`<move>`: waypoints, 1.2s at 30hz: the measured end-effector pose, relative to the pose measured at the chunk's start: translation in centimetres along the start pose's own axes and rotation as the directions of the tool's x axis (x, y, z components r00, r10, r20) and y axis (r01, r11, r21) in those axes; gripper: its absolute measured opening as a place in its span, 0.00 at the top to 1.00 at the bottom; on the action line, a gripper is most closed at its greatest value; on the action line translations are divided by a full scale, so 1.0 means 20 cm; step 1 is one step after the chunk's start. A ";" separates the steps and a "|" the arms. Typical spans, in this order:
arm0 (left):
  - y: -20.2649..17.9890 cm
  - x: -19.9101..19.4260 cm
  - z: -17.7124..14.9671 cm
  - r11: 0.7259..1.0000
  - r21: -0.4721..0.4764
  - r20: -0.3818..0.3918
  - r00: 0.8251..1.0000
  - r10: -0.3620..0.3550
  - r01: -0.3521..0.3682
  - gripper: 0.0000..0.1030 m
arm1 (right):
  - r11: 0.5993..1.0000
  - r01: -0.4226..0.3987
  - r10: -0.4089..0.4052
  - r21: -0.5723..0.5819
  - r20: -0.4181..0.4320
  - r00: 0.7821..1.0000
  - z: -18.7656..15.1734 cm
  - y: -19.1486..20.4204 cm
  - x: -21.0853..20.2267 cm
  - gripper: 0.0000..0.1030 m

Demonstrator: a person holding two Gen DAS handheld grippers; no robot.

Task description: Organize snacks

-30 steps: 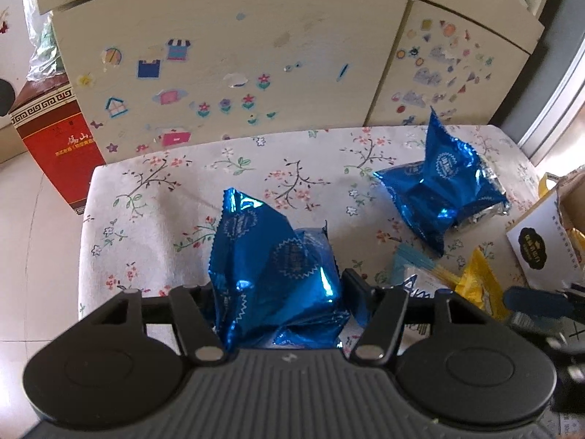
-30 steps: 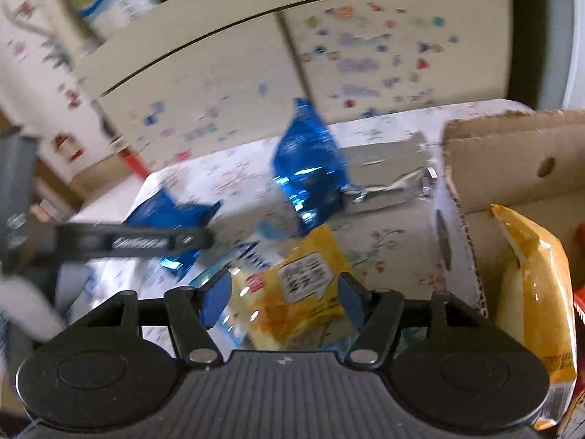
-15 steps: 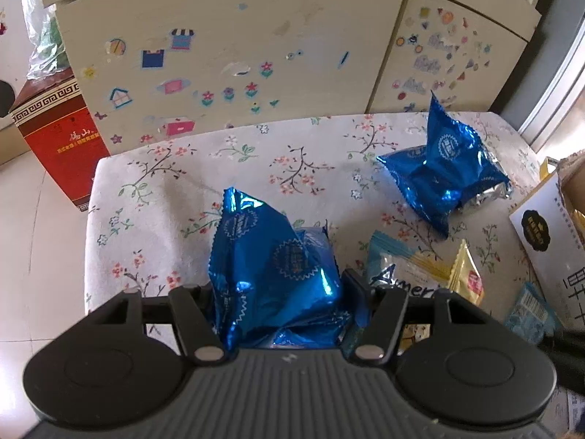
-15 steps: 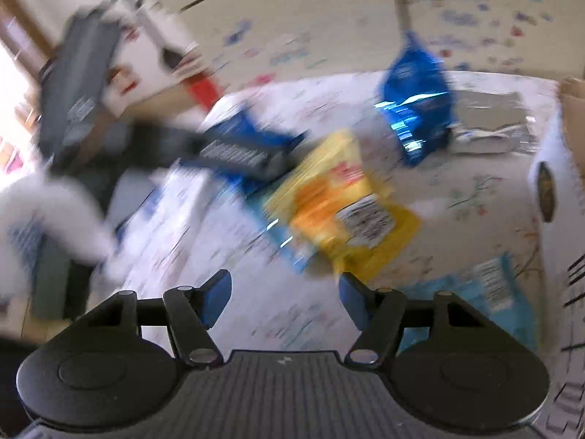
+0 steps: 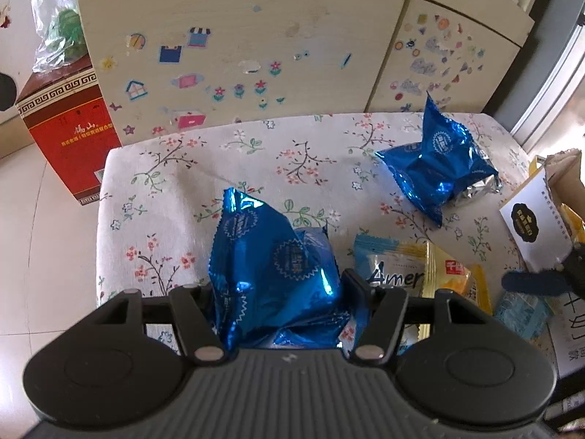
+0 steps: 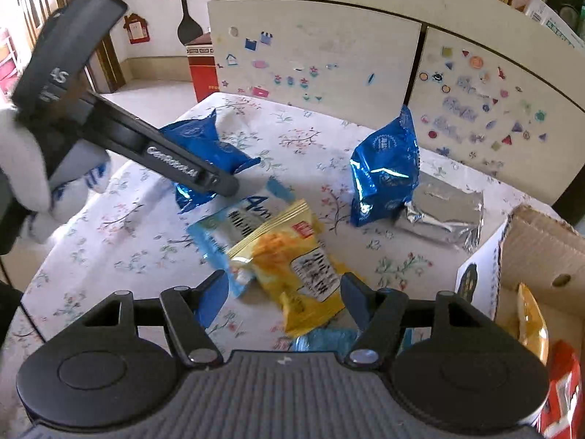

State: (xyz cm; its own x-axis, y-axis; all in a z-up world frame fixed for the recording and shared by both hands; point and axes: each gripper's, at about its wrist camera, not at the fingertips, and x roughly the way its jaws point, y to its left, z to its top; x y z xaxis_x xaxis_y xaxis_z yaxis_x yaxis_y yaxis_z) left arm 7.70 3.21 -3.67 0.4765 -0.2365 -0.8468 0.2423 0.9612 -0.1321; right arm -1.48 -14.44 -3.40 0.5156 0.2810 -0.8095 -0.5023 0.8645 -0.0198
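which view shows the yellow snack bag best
The right wrist view: the yellow snack bag lies whole and unblocked ahead of the open right gripper, label up, partly on a light blue packet. The left wrist view shows only part of the bag, cut off by that gripper's finger.

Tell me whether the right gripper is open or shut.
Open. The right gripper has its jaws spread wide on either side of the yellow snack bag, gripping nothing.
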 end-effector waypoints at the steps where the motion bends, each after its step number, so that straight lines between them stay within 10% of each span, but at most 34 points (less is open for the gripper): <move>1: 0.00 0.00 0.00 1.000 -0.003 -0.002 1.000 -0.002 0.002 0.39 | 1.000 0.000 0.000 -0.003 -0.001 1.000 0.00 0.00 0.01 0.28; 14: -0.05 0.06 0.01 0.999 0.021 0.005 0.999 -0.031 0.031 0.34 | 0.999 0.038 -0.038 0.038 0.008 0.999 0.02 -0.04 0.13 0.20; 21: -0.08 0.06 0.01 0.999 0.036 0.021 1.000 -0.005 0.004 0.42 | 0.996 -0.028 0.028 0.090 -0.002 1.000 0.02 -0.03 0.12 0.48; 36: -0.08 -0.14 0.06 1.000 -0.010 0.121 0.993 -0.009 0.010 0.42 | 0.977 -0.010 -0.014 0.211 0.110 0.994 0.08 -0.04 -0.05 0.50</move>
State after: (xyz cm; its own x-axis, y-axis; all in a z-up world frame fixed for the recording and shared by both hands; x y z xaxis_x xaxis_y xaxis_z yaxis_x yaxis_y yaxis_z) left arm 6.97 2.08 -0.55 0.5736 -0.2602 -0.7767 0.2382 0.9602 -0.1458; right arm -0.52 -14.80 -1.56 0.5959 0.3133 -0.7394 -0.3493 0.9302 0.1126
